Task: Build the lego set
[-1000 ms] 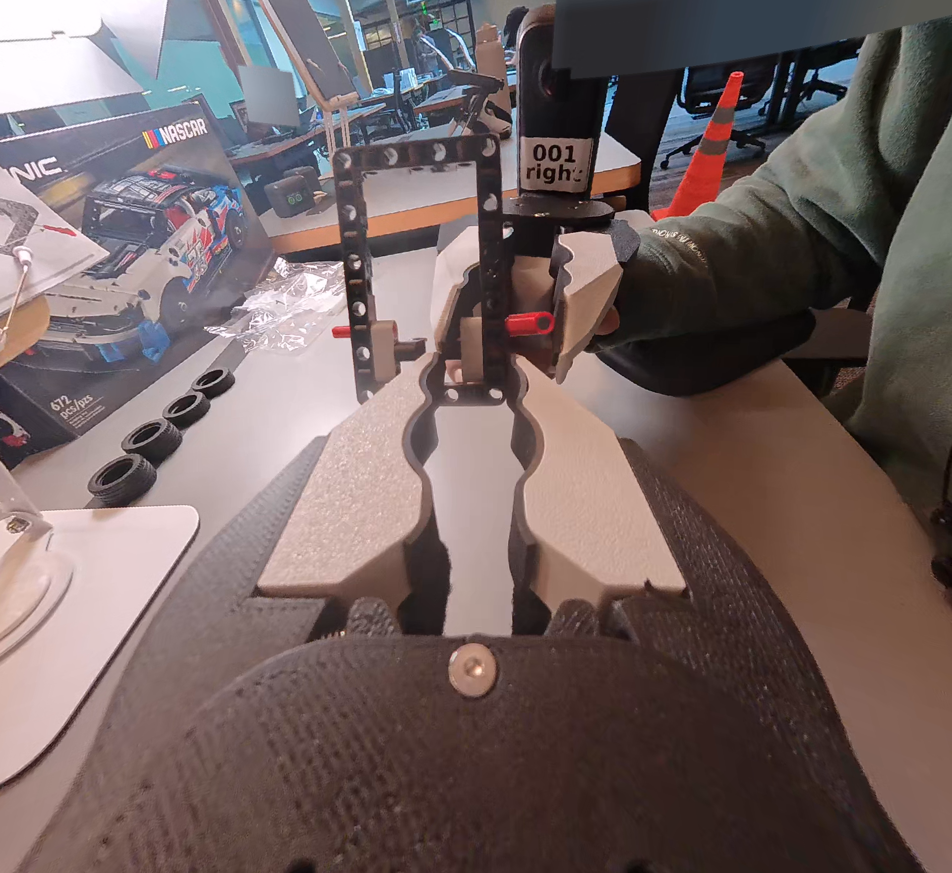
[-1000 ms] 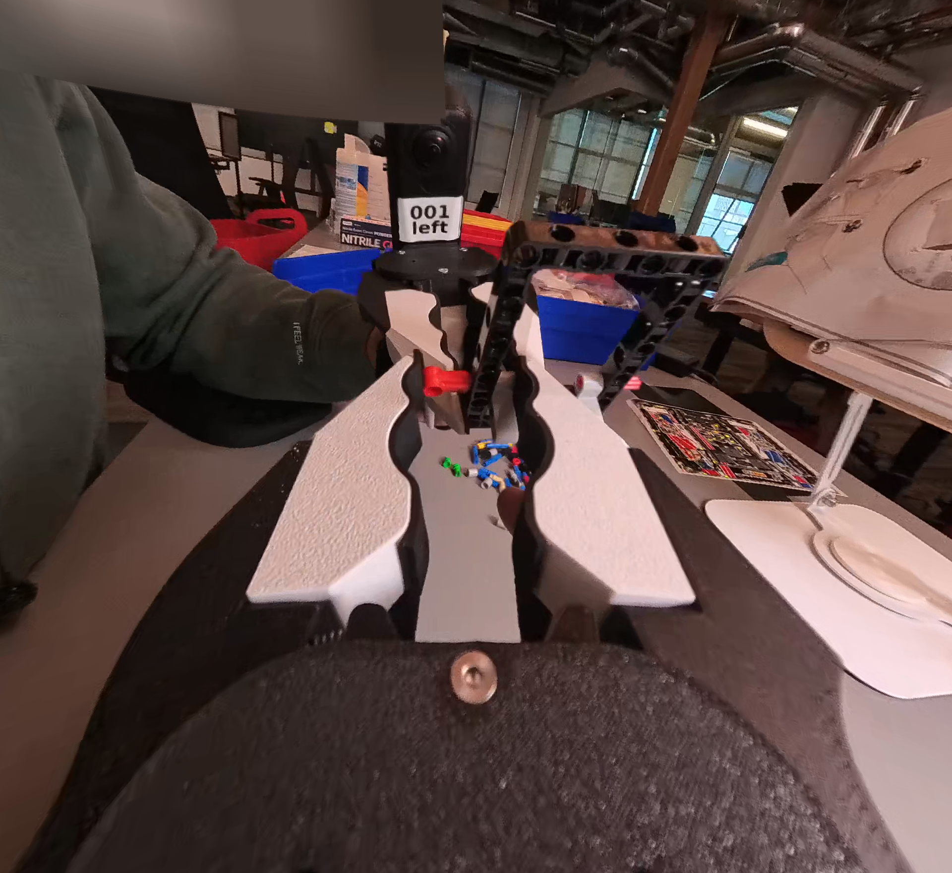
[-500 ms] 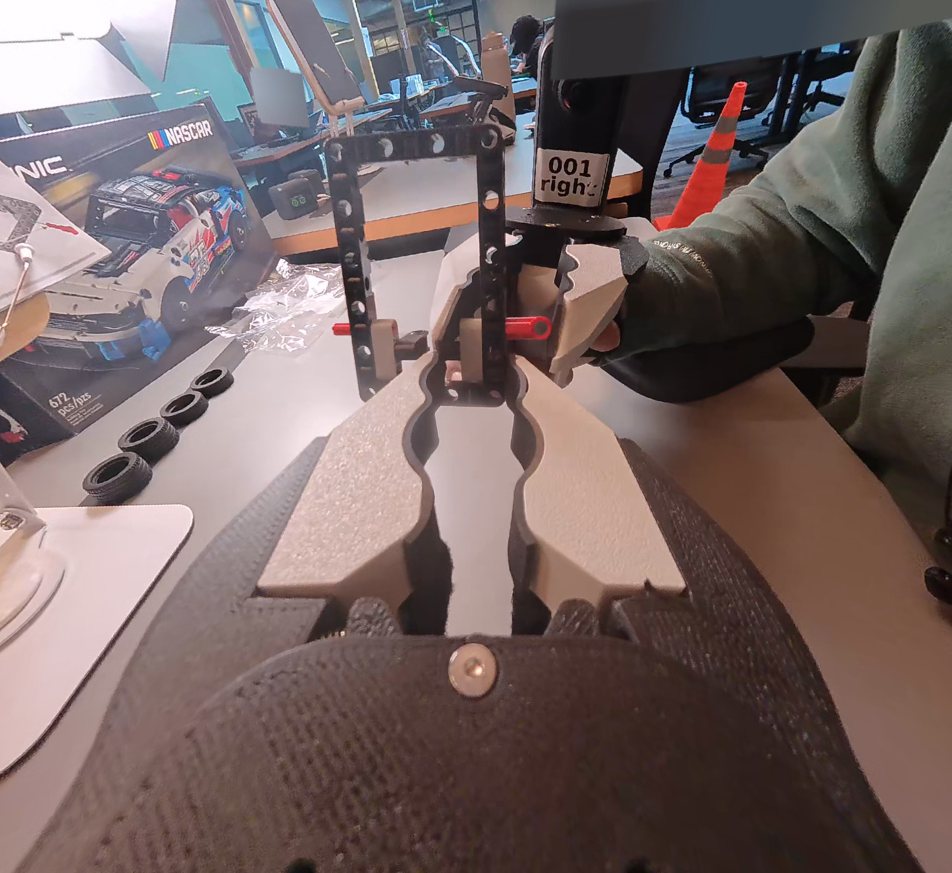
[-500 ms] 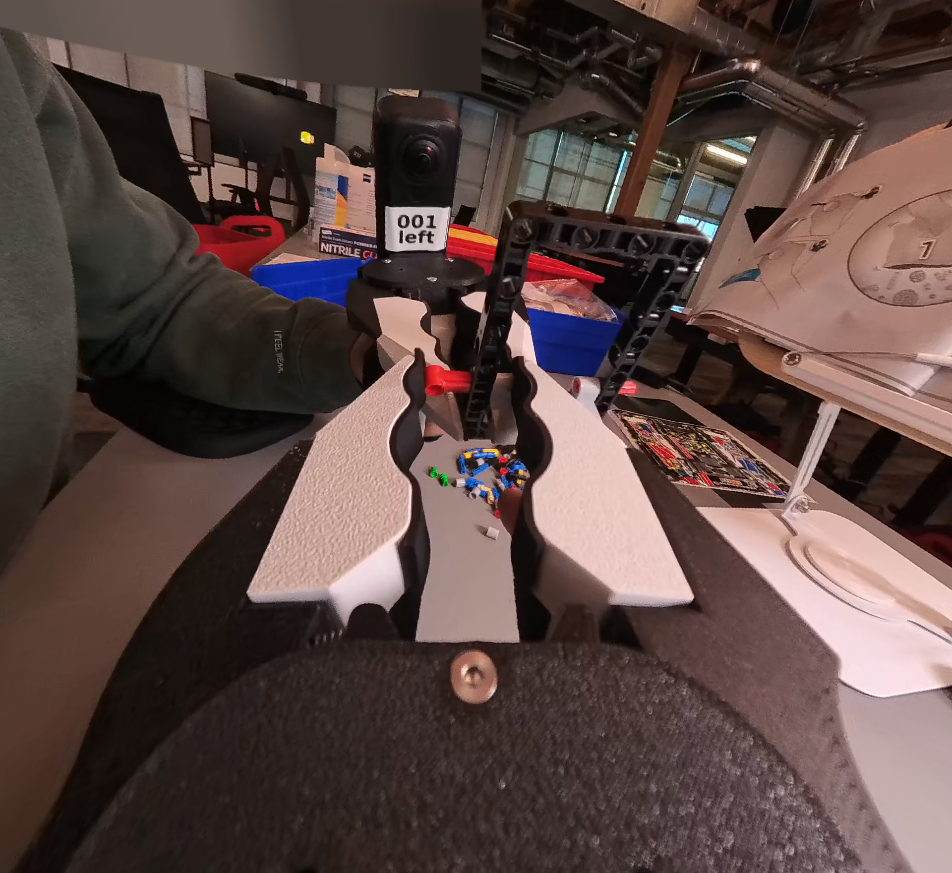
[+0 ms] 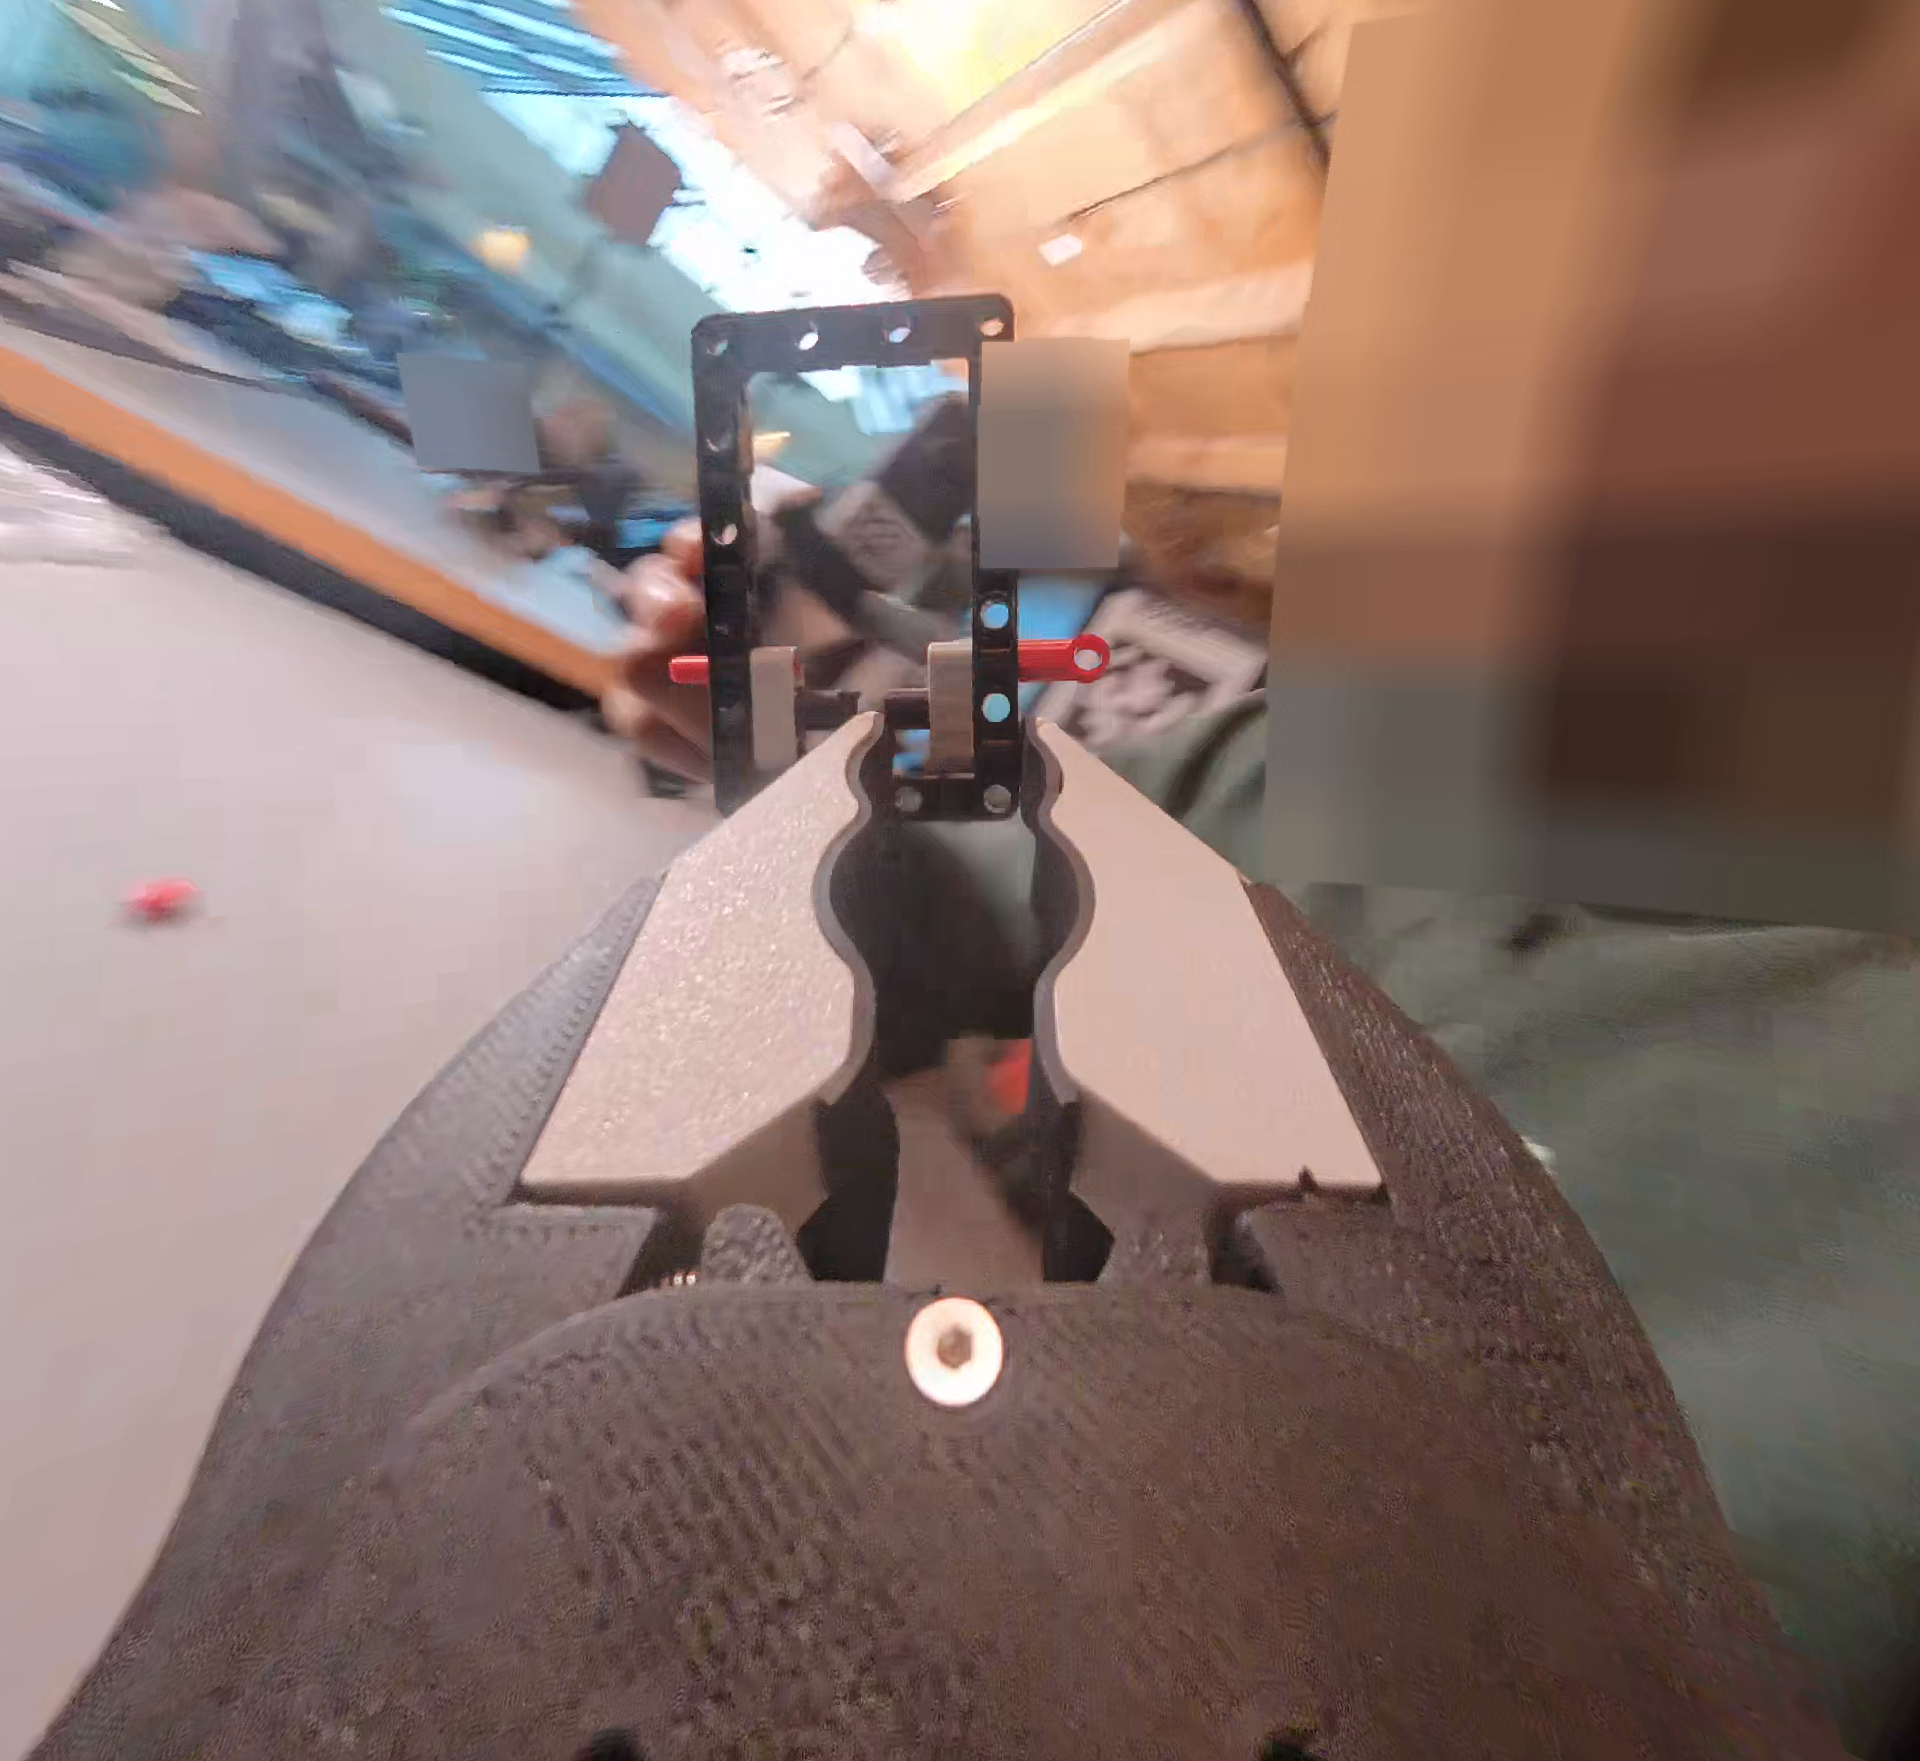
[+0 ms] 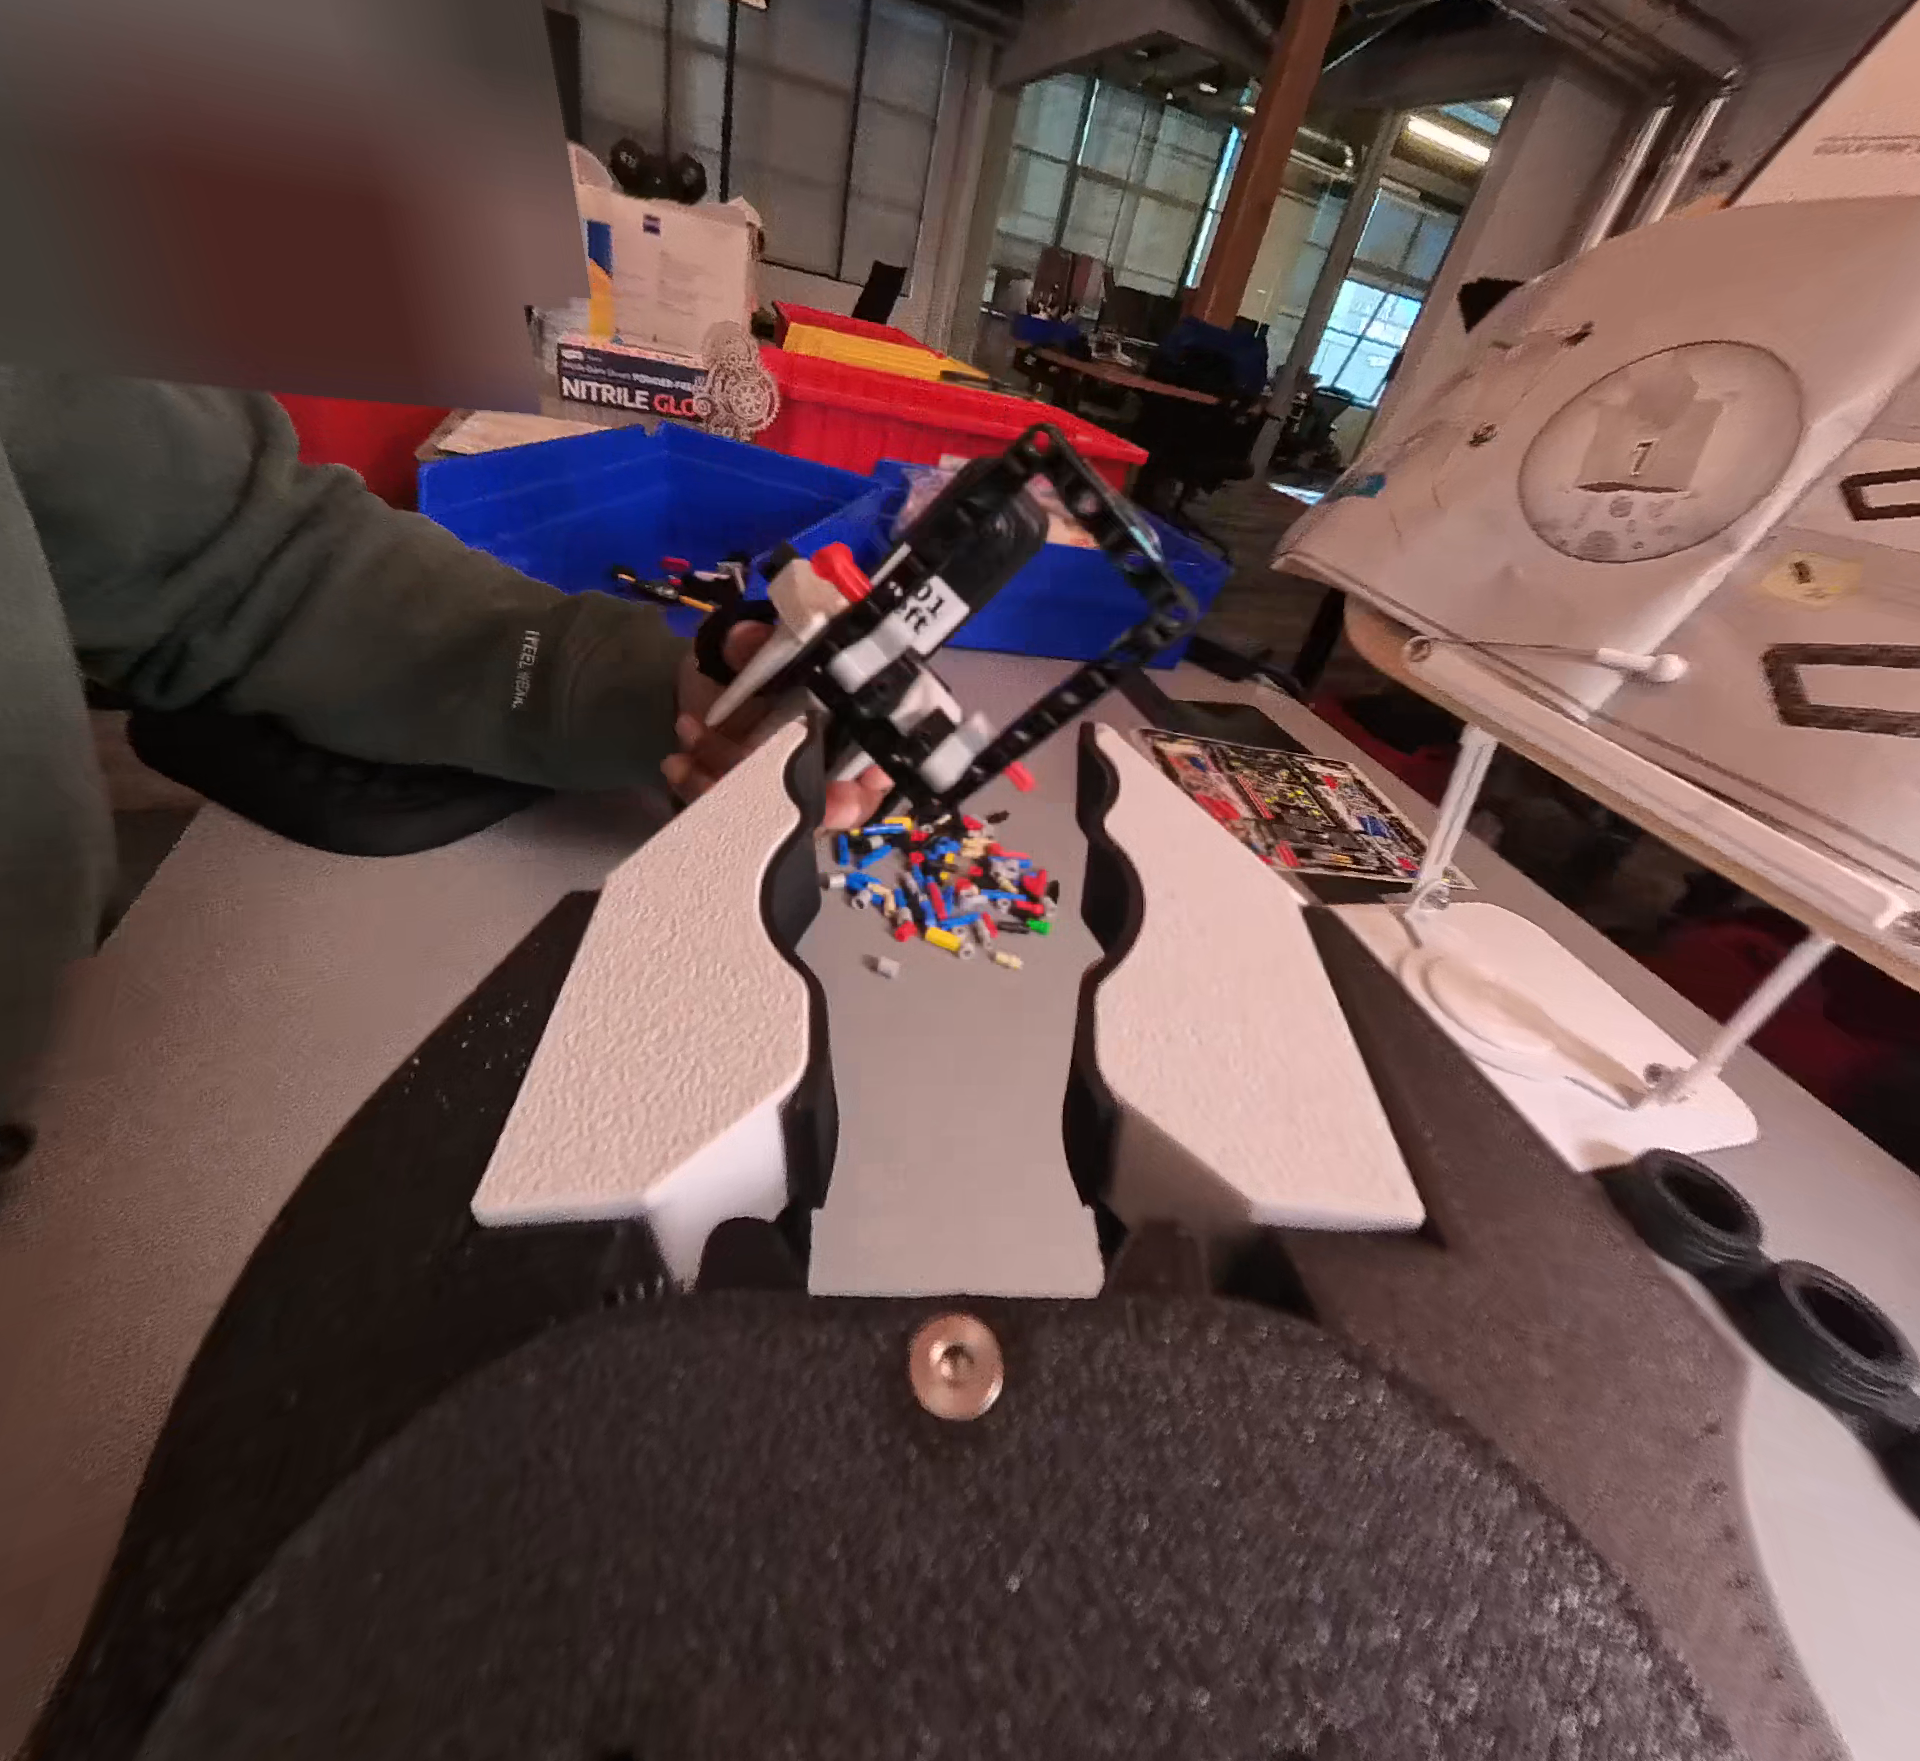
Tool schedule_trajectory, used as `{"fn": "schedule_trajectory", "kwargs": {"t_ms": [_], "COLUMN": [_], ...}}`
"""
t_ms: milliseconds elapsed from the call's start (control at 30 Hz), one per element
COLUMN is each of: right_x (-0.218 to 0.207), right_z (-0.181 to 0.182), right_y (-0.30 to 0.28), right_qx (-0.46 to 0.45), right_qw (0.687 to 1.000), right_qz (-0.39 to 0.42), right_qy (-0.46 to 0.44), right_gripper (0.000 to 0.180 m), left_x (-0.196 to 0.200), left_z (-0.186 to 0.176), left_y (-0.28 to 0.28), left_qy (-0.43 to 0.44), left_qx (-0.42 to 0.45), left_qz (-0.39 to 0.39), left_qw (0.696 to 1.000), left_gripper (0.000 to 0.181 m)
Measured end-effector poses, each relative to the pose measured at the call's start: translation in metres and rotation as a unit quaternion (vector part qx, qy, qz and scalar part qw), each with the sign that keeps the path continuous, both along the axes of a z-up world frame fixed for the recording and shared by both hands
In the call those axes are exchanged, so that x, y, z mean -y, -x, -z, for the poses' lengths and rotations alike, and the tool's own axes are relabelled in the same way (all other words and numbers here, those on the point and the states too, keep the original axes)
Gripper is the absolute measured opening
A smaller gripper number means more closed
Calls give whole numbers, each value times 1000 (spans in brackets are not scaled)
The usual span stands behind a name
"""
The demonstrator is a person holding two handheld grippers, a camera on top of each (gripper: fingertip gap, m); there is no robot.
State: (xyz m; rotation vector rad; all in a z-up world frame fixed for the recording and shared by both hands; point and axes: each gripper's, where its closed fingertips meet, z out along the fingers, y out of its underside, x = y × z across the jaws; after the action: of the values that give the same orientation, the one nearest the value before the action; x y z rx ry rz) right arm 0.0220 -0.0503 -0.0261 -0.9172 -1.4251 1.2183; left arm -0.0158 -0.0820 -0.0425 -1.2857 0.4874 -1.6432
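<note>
The left tool [image 5: 951, 755] grips the bottom bar of the black frame [image 5: 727, 506], its fingers closed on that short edge. In the right wrist view the frame [image 6: 1101, 631] is held tilted in the air, its long axis leaning up and away to the right, its lower corner just above the pile of small parts [image 6: 951, 885] on the grey surface [image 6: 312, 932]. Red pins [image 5: 1060, 659] stick out sideways from both long bars, beside pale connector blocks.

The right tool [image 6: 945, 776] is empty, its jaws spread wide and aimed straight at the pile, which lies dead ahead between its fingertips and below the frame. It is judged the nearer tool to the loose parts, so the next pick likely falls to it, approaching forward and down under the tilted frame without knocking it. The instruction booklet [image 6: 1621, 506] stands propped at right, tyres [image 6: 1704, 1212] beside the right tool.
</note>
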Motion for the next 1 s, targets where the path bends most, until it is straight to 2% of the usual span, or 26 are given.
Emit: {"fn": "schedule_trajectory", "kwargs": {"t_ms": [33, 100, 167, 233, 267, 333, 367, 433, 533, 667, 833, 867, 1000], "right_x": [-7, -18, -11, 8, 17, 31, 35, 32, -3, -33, -33, -32, -25], "right_z": [-6, -10, -7, -12, -16, -14, -12, -14, -15, -4, 8, 10, 5], "right_y": [-5, -7, 0, 7, 9, 14, 17, 17, 22, 18, 18, 19, 18], "right_qx": [4, 22, 44, 38, 31, 40, 45, 62, 87, 97, 95, 95, 80], "right_qw": [1000, 999, 992, 973, 961, 948, 950, 947, 931, 908, 891, 890, 891], "right_qz": [-2, -14, -67, -142, -176, -210, -208, -193, -85, 23, 65, 71, 64], "right_qy": [8, 39, 95, 178, 212, 234, 230, 251, 345, 407, 440, 441, 443], "right_gripper": [47, 53, 58, 60, 53, 20, 9, 7, 7, 7, 7, 7, 6], "left_x": [7, 18, 31, 41, 44, 49, 50, 46, 14, -13, -21, -19, -13], "left_z": [-5, -5, -4, -6, -6, -5, -5, -5, -4, 12, 28, 28, 24], "left_y": [3, 2, -6, -14, -17, -21, -22, -19, -2, 8, -10, -12, -17], "left_qy": [16, 24, 15, 10, 8, 12, 13, 17, 38, 51, 37, 30, 39], "left_qx": [44, 75, 78, 84, 86, 90, 93, 93, 102, 40, -56, -61, -45], "left_qz": [46, 102, 146, 179, 188, 203, 208, 192, 92, -14, -70, -68, -38], "left_qw": [998, 992, 986, 980, 978, 975, 974, 977, 990, 998, 995, 995, 998], "left_gripper": [23, 23, 23, 23, 23, 23, 23, 24, 30, 33, 21, 9, 6]}}
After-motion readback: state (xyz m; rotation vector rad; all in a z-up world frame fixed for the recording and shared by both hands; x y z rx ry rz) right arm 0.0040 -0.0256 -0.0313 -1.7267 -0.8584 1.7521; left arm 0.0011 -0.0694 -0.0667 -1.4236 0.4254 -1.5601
